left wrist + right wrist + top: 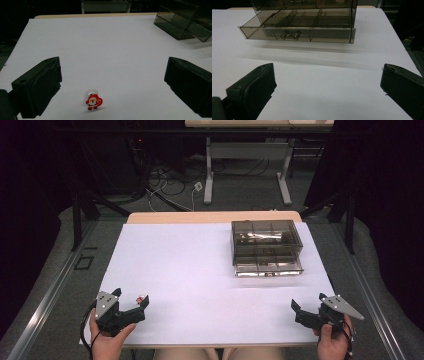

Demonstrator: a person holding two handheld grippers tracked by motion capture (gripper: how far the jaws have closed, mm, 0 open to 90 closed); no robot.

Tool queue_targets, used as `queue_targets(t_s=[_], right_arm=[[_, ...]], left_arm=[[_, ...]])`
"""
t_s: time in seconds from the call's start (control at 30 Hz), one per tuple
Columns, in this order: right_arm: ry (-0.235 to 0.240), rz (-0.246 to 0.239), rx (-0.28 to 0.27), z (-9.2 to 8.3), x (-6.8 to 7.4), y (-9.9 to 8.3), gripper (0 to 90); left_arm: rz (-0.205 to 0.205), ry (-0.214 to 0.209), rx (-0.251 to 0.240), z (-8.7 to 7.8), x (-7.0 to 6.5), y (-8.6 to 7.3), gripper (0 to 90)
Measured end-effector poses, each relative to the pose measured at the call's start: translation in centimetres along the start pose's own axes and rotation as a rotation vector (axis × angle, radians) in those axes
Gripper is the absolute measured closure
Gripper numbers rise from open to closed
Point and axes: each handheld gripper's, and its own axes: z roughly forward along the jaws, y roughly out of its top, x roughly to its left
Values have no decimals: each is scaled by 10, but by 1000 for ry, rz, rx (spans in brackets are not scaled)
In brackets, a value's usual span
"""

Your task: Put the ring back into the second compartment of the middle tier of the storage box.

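Santa ring (pixel 93 100) lies on the white bench (pixel 200 270), between the spread jaws of the left tongs (pixel 131 298), nearer their left jaw, touched by neither. Left tongs open wide, held low over the bench's near left corner. Right tongs (pixel 307 306) also open, nothing between the jaws, at the near right corner, well apart from the ring. Ahead of the right tongs: smoky clear drawer box (pixel 266 247), lower drawer (pixel 297 28) pulled out, compartments showing.
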Motion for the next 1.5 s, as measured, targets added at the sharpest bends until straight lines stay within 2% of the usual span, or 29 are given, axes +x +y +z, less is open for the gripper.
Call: queue_targets(t_s=[0.03, 0.23, 0.3, 0.4, 0.43, 0.47, 0.6, 0.67, 0.83, 0.97, 1.17, 1.27, 1.3, 1.33, 1.37, 1.5], right_arm=[[14, -8, 24, -1, 0, 0, 0], [0, -27, 19, 0, 2, -1, 0], [10, -24, 35, 0, 2, -1, 0], [18, -33, 36, 2, 3, -1, 0], [8, -27, 8, 5, 5, -3, 0], [16, -40, 37, 3, 4, -2, 0], [29, -44, 45, 4, 6, -3, 0], [16, -52, 63, 3, 5, -3, 0], [27, -41, 54, 5, 5, -3, 0], [33, -47, 65, 8, 4, -3, 0], [38, -29, 66, 12, 3, -3, 0], [41, -22, 72, 14, 3, -2, 0], [46, -22, 72, 16, 3, -2, 0], [46, -22, 72, 16, 3, -2, 0], [54, -22, 78, 16, 3, -2, 0], [57, -26, 74, 16, 3, -2, 0]], left_arm=[[3, -3, -9, 0, 0, 0, 10], [-23, -7, 2, 3, 2, 0, 11], [-29, -1, 2, 4, 3, -1, 11], [-41, 12, 11, 4, 5, -1, 11], [-52, 13, 12, 4, 5, -2, 11], [-61, 13, 15, 5, 6, -2, 11], [-79, 17, 35, 7, 9, -3, 11], [-94, 17, 41, 8, 11, -4, 12], [-110, 25, 61, 9, 13, -6, 12], [-104, 33, 82, 11, 13, -6, 18], [-75, 50, 108, 12, 12, -9, 32], [-58, 62, 125, 13, 11, -10, 56], [-51, 64, 133, 14, 11, -10, 104], [-51, 64, 140, 14, 11, -10, 104], [-43, 77, 150, 15, 10, -11, 145], [-31, 86, 169, 16, 10, -11, 160]])
